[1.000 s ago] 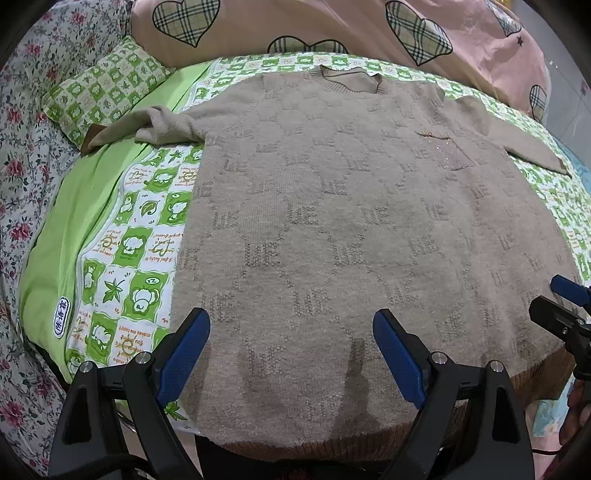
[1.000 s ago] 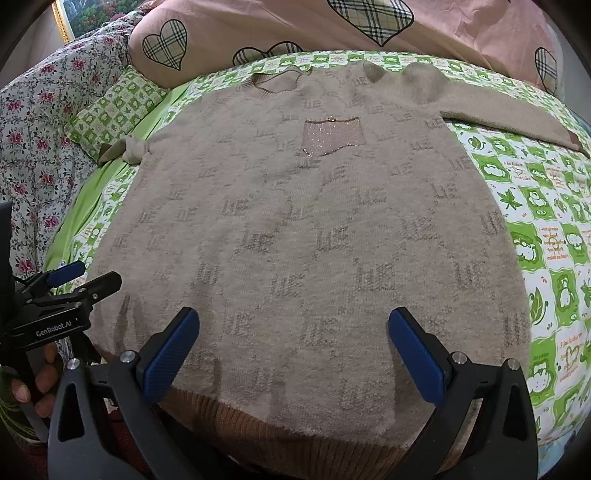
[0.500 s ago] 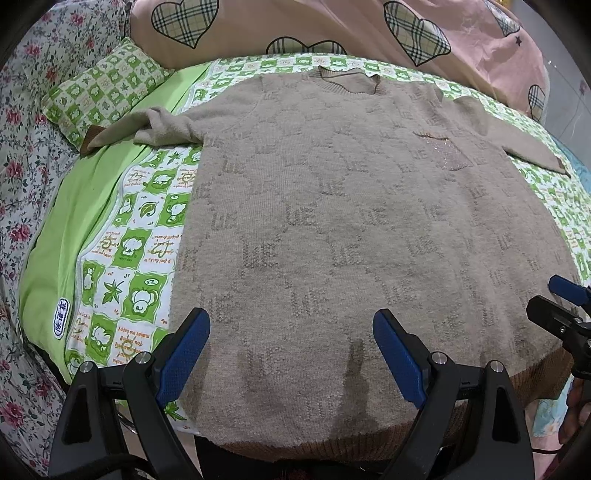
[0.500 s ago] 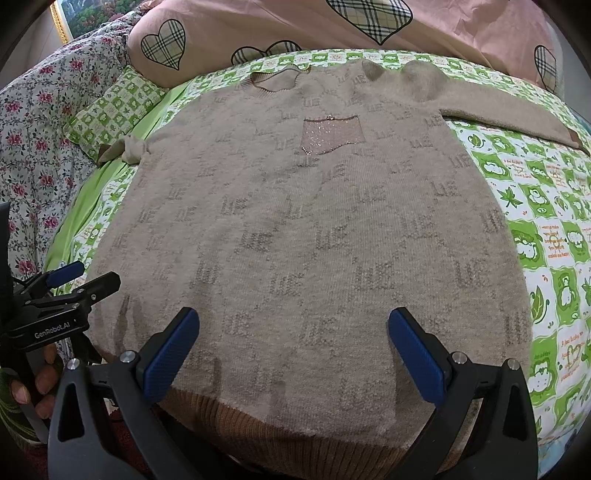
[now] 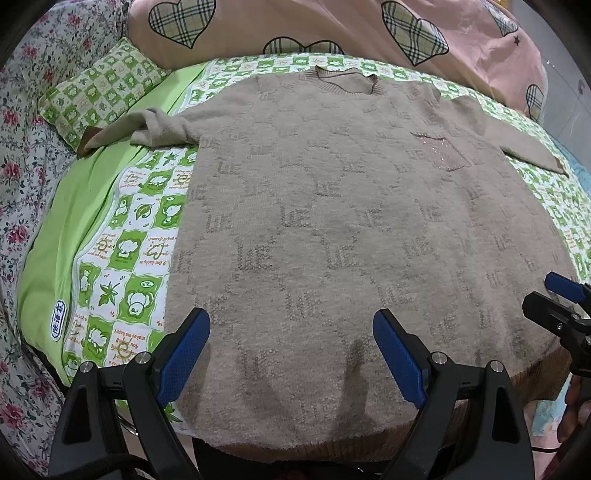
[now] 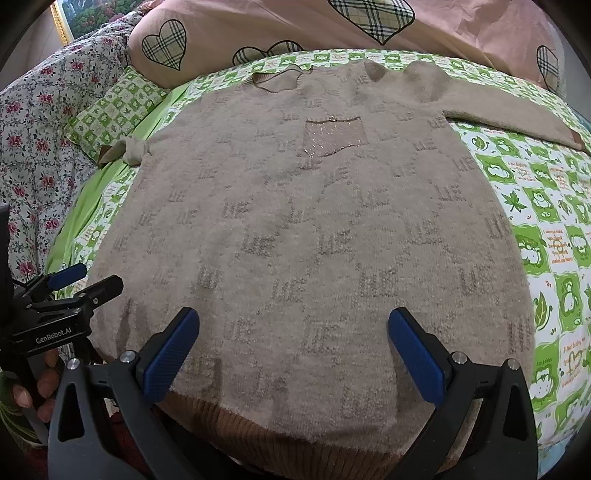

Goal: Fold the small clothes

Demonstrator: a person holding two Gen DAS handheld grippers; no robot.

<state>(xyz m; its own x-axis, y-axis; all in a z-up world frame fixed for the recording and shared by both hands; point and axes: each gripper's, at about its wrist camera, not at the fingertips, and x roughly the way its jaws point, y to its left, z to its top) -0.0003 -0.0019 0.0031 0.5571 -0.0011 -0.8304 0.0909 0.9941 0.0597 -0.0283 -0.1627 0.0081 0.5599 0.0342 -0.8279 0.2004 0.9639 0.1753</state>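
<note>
A beige knit sweater (image 5: 332,206) (image 6: 303,229) with a woven letter pattern and a sparkly chest pocket (image 6: 332,136) lies flat and face up on the bed, neckline at the far end, ribbed hem nearest me. Its left sleeve (image 5: 147,129) is bunched up; its right sleeve (image 6: 517,118) stretches out straight. My left gripper (image 5: 291,354) hovers open over the hem on the sweater's left half, nothing between its blue pads. Over the hem further right, my right gripper (image 6: 293,350) is open too and holds nothing. Each gripper shows at the edge of the other's view.
A green-and-white cartoon blanket (image 5: 122,251) (image 6: 554,221) covers the bed under the sweater. A matching small pillow (image 5: 99,92) sits far left, a pink quilt with plaid hearts (image 5: 332,29) across the back, floral bedding (image 5: 22,147) at left. A hand (image 6: 37,387) holds the left gripper.
</note>
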